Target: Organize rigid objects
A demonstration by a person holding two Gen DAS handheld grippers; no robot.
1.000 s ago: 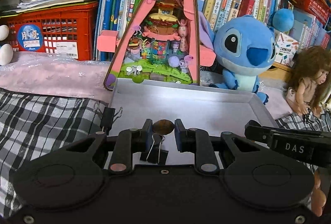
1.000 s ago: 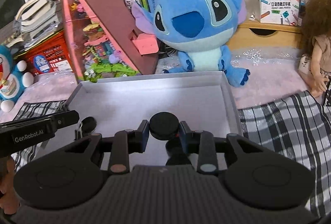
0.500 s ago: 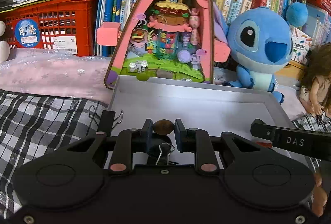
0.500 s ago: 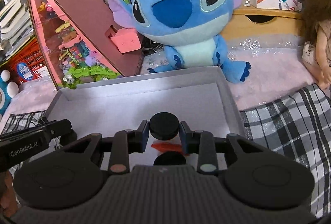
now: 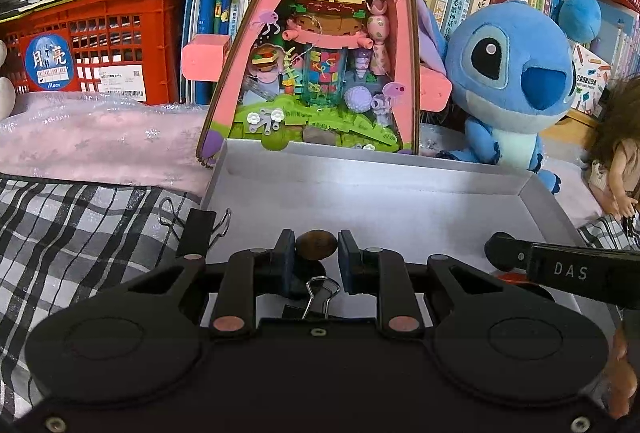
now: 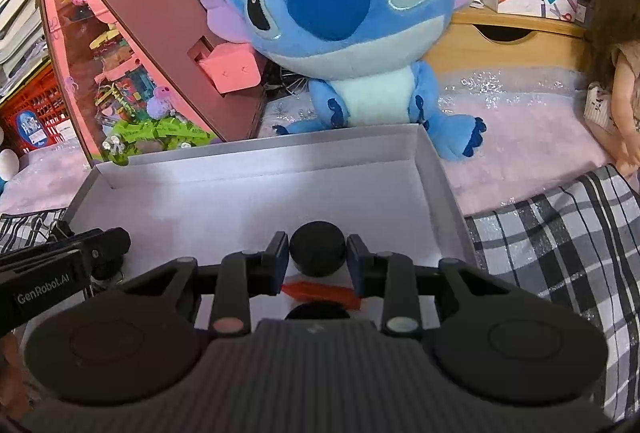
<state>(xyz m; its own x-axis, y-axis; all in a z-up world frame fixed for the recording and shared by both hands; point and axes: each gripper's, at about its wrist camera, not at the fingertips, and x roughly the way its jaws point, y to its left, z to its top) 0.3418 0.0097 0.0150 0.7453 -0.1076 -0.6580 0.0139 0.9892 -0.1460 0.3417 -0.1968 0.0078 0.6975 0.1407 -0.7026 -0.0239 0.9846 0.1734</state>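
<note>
In the left wrist view my left gripper point(image 5: 316, 253) is shut on a small brown oval piece point(image 5: 316, 244), held over the near part of a shallow white box point(image 5: 360, 169). In the right wrist view my right gripper point(image 6: 317, 253) holds a black round puck point(image 6: 317, 247) between its pads, low over the same box point(image 6: 256, 153). Under it in the box lie a red strip point(image 6: 320, 291) and another black round piece point(image 6: 316, 311). A black binder clip point(image 5: 316, 297) lies in the box under the left gripper. Each view shows a finger of the other gripper at its edge.
A second binder clip point(image 5: 196, 229) sits at the box's left wall on the plaid cloth point(image 5: 80, 233). Behind the box stand a pink triangular toy house point(image 5: 320, 53), a blue plush toy point(image 5: 516, 81), a doll point(image 5: 616, 161), a red crate point(image 5: 100, 45) and shelves of books.
Both grippers have come forward and down toward the box, which now looks larger. The red strip and the binder clip have come into view beneath them. Both held pieces stay between the pads.
</note>
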